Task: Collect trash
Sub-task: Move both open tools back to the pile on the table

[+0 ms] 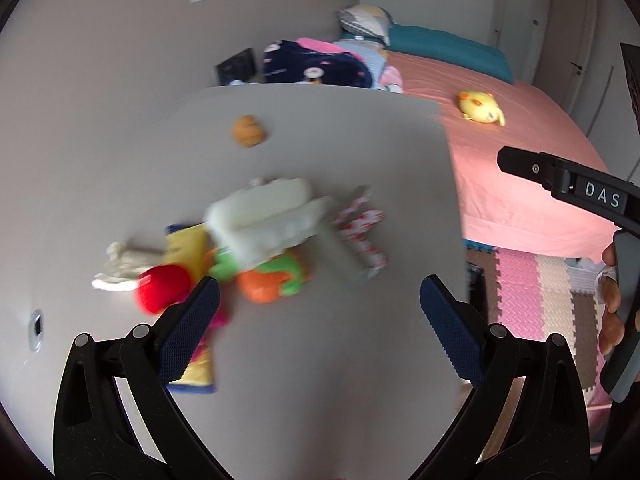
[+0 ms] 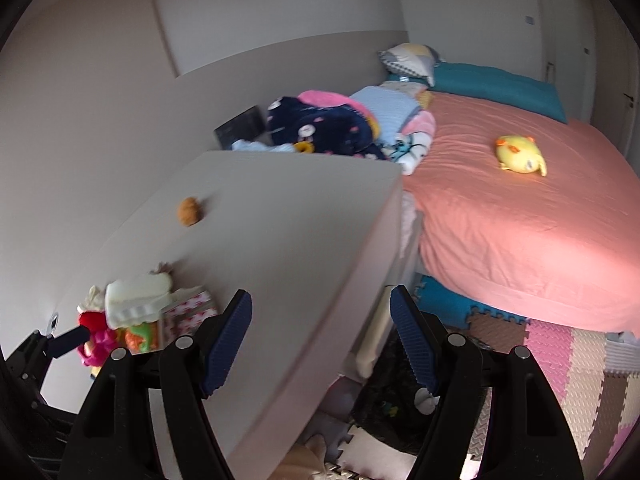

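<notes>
Trash pile [image 1: 256, 248] beyond open left gripper [image 1: 320, 312], on table [image 1: 340, 140]

A wide bed with a salmon-pink sheet [image 2: 520, 220] serves as the landmark. A yellow plush chick with orange markings [image 2: 519, 155] lies on its sheet, well apart from everything else. A long teal pillow [image 2: 496, 86] lies across the head of the bed, and a patterned grey-and-yellow cushion [image 2: 408, 60] leans just beside that pillow. Along the bed's wall side sits a heap of folded blankets, navy, pink and pale blue [image 2: 340, 120]. Below the bed's foot, interlocking foam floor mats in pink, cream and brown [image 2: 568, 364] cover the floor.
</notes>
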`<state>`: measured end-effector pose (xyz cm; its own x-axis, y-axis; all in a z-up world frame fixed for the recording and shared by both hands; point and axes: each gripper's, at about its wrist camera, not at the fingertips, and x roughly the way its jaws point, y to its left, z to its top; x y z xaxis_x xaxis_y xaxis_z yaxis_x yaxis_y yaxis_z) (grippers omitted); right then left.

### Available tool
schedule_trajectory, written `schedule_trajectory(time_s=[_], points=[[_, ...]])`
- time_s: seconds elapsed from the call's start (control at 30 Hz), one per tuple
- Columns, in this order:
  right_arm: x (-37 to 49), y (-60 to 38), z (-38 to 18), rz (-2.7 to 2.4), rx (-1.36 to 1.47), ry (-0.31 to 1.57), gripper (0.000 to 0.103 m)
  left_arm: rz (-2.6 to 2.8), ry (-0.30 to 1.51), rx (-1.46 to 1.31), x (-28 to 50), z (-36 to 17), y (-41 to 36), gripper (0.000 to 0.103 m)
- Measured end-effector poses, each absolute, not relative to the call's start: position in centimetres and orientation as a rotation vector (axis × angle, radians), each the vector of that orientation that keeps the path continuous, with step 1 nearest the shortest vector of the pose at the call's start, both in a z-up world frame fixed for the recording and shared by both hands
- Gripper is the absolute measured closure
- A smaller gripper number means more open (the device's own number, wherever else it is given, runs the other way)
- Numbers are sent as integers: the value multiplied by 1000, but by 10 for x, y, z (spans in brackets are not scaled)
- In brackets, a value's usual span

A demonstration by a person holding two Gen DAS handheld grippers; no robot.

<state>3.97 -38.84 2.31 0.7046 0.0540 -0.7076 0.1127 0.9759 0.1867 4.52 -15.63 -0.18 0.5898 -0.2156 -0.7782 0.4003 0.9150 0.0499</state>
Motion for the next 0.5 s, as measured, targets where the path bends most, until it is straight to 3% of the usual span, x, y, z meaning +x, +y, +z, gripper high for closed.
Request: schedule_trajectory(time_s=[0.5], points=[[62,-294,-14,148,143,904,30,-243,930,166,64,-32,-81,6]])
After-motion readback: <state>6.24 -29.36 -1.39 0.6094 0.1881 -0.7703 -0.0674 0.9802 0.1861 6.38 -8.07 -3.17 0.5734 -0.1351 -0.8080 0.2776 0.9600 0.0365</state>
